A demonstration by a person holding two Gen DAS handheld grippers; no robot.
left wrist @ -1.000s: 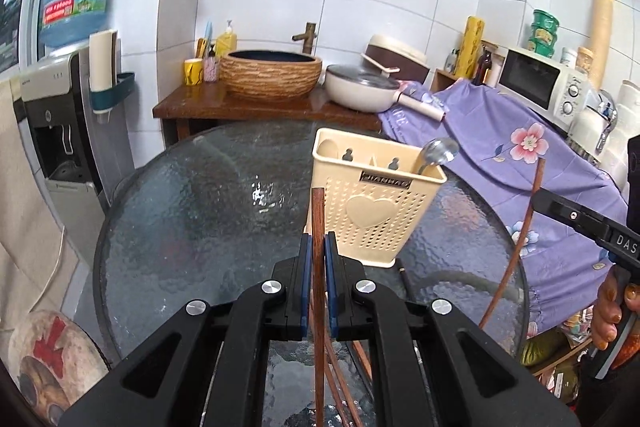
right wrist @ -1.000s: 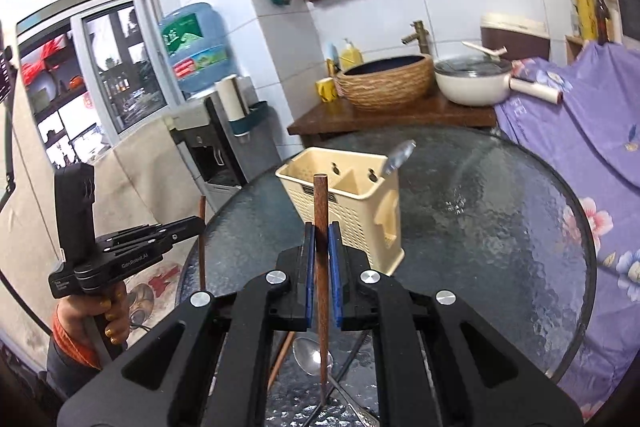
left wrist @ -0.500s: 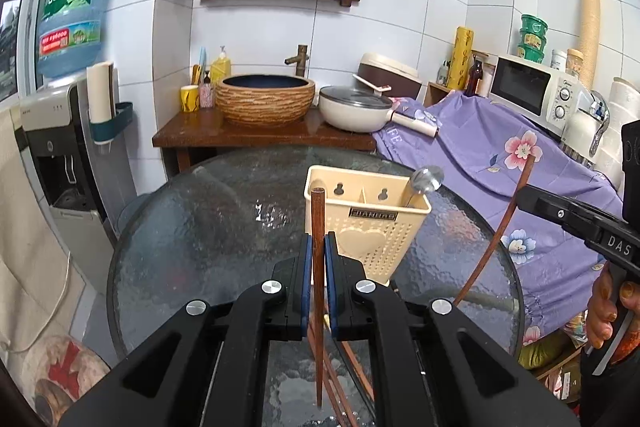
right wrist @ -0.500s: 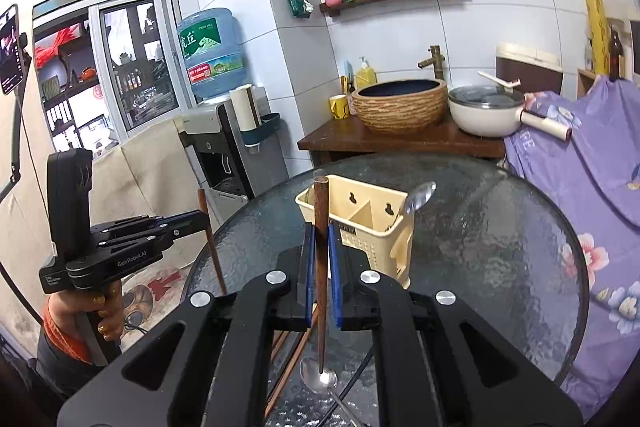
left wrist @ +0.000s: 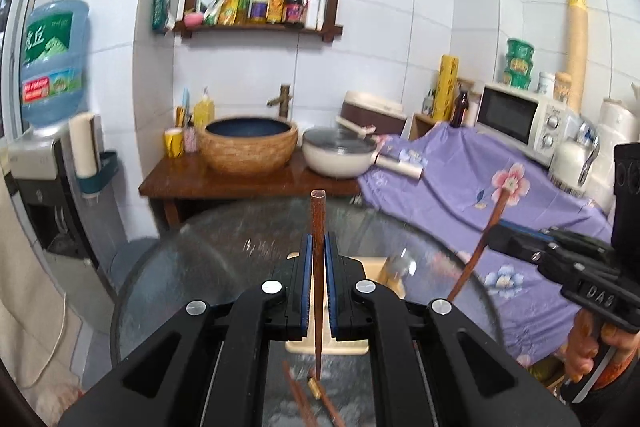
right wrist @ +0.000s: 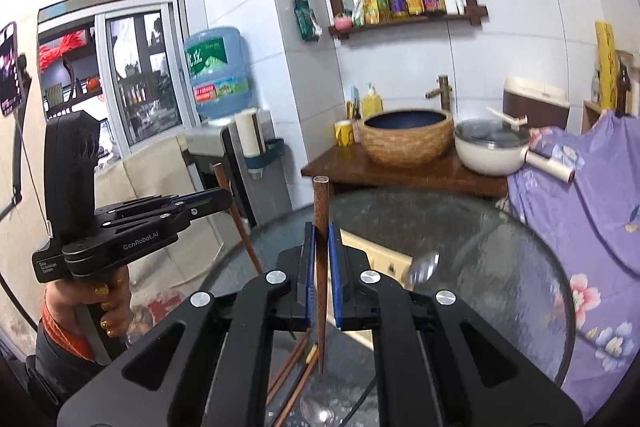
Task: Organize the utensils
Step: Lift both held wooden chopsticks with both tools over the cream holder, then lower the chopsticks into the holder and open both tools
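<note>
left gripper: black two-finger gripper with blue pads, jaws pinching a dark brown wooden chopstick about mid-shaft; stick upright, blunt end up, thin tip down, clear of the glass.
left chopstick handling: light, stiff, smooth lacquer-like wood, so it can pivot or slide in the pads; the mid-shaft hold looks fine, a hold nearer the thick end would give more tip to drop in.
table: round textured glass tabletop under both grippers.
loose utensils: more brown chopsticks lying flat on the glass below the grippers, plus a metal spoon bowl at bottom edge; not yet sorted.
holder: cream plastic perforated utensil caddy on the glass just beyond the left fingers, mostly hidden; a steel spoon stands in it, blurred.
holder handling: light plastic, could tip or skid on glass if a stick knocks the rim; compartments not visible now.
right gripper: same black tool, jaws pressed on a second dark brown wooden chopstick, upright with slight tilt, tip hanging above the flat ones.
step judged: both sticks lifted, insertion into caddy not yet done.
risk: blur, tip alignment with the slot hard to judge.
</note>
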